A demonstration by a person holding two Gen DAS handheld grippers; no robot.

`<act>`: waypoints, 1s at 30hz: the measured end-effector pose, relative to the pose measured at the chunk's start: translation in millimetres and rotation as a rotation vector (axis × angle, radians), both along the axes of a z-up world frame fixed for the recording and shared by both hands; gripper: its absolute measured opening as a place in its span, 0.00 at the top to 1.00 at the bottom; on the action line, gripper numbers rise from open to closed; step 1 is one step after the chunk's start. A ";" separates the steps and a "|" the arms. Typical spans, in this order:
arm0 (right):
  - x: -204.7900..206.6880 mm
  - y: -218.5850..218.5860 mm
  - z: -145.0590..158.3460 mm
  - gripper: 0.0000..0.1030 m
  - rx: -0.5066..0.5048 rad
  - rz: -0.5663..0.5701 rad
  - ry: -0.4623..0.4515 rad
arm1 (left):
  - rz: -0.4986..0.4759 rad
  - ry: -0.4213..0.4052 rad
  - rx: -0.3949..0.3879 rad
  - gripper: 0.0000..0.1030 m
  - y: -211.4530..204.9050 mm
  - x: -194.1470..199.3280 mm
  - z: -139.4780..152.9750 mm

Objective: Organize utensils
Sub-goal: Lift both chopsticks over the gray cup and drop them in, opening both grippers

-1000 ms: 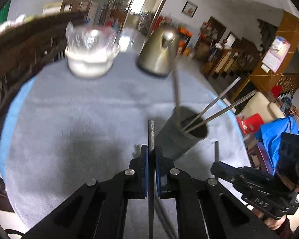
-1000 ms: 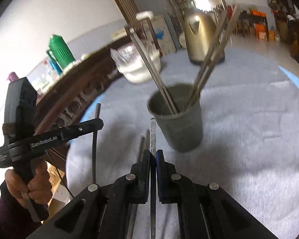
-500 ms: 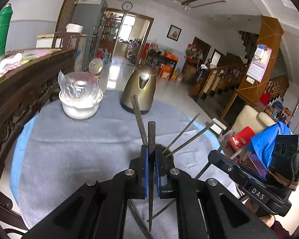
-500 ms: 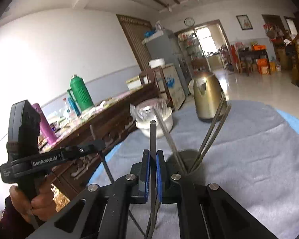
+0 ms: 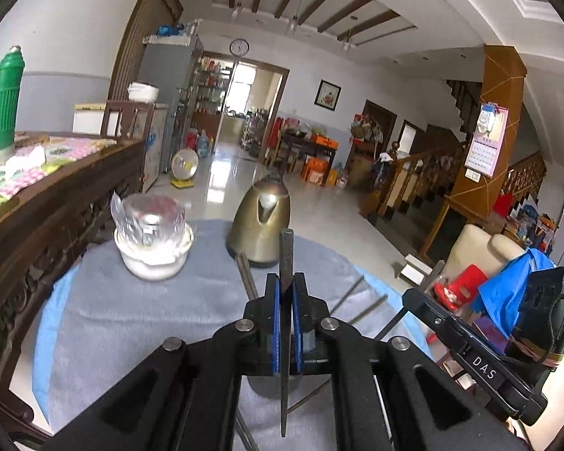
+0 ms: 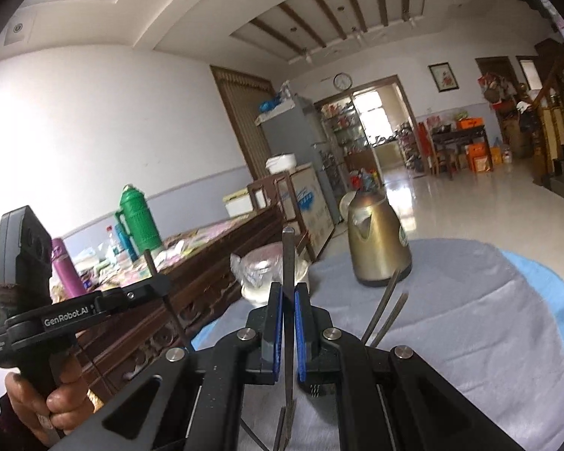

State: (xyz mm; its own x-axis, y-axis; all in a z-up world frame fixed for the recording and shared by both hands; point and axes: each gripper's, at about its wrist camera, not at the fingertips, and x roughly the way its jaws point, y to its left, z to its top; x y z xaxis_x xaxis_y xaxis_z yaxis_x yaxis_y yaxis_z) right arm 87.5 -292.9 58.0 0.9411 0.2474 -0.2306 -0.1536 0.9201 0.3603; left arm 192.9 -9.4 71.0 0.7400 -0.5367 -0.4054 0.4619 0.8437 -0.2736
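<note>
A dark metal chopstick point(image 5: 285, 259) stands upright, clamped between the closed jaws of the left gripper point(image 5: 285, 297). The right gripper point(image 6: 288, 300) likewise pinches a second chopstick point(image 6: 288, 255). Beyond, on a grey cloth point(image 5: 139, 315), sit a brass kettle point(image 5: 261, 225) and a white covered bowl point(image 5: 153, 240).

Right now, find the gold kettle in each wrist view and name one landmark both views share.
Left wrist: the gold kettle stands just above centre, beyond the left gripper.
Right wrist: it is right of centre, above and right of the right gripper.
Shared landmark: the round wall clock above the doorway.
</note>
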 end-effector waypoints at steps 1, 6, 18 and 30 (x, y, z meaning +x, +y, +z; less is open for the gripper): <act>1.1 -1.2 3.2 0.94 0.005 -0.009 -0.009 | 0.007 -0.013 0.002 0.94 -1.6 1.3 3.8; 7.5 -2.6 14.2 0.94 -0.012 -0.079 -0.053 | 0.029 -0.074 -0.003 0.94 -9.4 6.0 17.8; 15.1 3.8 10.8 0.94 -0.087 -0.218 -0.103 | 0.157 -0.232 -0.096 0.94 -22.9 18.8 19.9; 29.3 6.8 -16.5 0.94 -0.134 -0.200 0.021 | 0.195 -0.095 -0.021 0.94 -34.5 41.9 -41.7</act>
State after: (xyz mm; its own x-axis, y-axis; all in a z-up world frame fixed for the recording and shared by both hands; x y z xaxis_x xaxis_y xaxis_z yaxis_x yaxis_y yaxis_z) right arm 116.8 -286.1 41.5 0.9630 0.0227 -0.2686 0.0424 0.9712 0.2343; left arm 234.7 -43.9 29.3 0.8650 -0.3874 -0.3191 0.3155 0.9141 -0.2546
